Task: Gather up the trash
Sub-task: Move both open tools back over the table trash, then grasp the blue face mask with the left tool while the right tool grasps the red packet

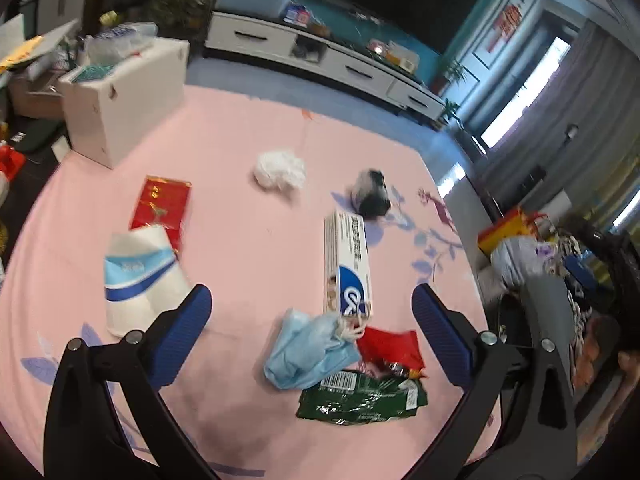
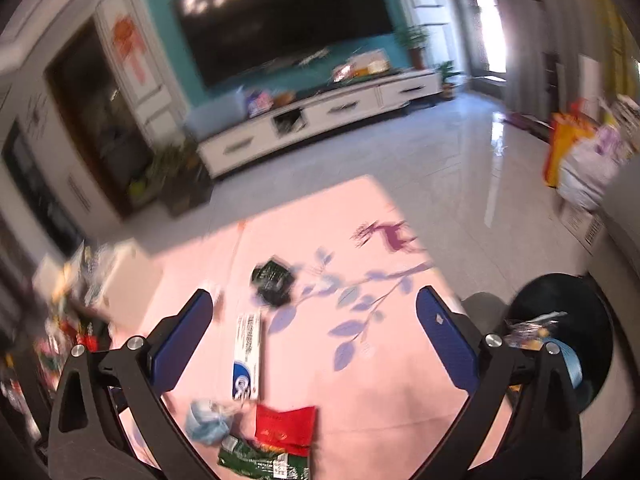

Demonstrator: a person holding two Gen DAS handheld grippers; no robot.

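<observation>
Trash lies scattered on a pink table (image 1: pixel 240 128). My left gripper (image 1: pixel 312 312) is open above a blue face mask (image 1: pixel 308 352), a white toothpaste box (image 1: pixel 346 260), a red wrapper (image 1: pixel 390 346) and a green wrapper (image 1: pixel 360 398). A tissue pack (image 1: pixel 140 276), a red packet (image 1: pixel 162 206), a white crumpled bag (image 1: pixel 280 170) and a dark crumpled wrapper (image 1: pixel 372 194) lie farther off. My right gripper (image 2: pixel 314 320) is open with nothing between its fingers, above the toothpaste box (image 2: pixel 248 354), face mask (image 2: pixel 208 420), red wrapper (image 2: pixel 286 426) and dark wrapper (image 2: pixel 272 278).
A white box (image 1: pixel 120 96) full of things stands at the table's far left. A black bin (image 2: pixel 568 340) holding scraps stands off the table's right edge. A yellow-red bag (image 2: pixel 568 152) and a TV stand (image 2: pixel 320 116) are across the tiled floor.
</observation>
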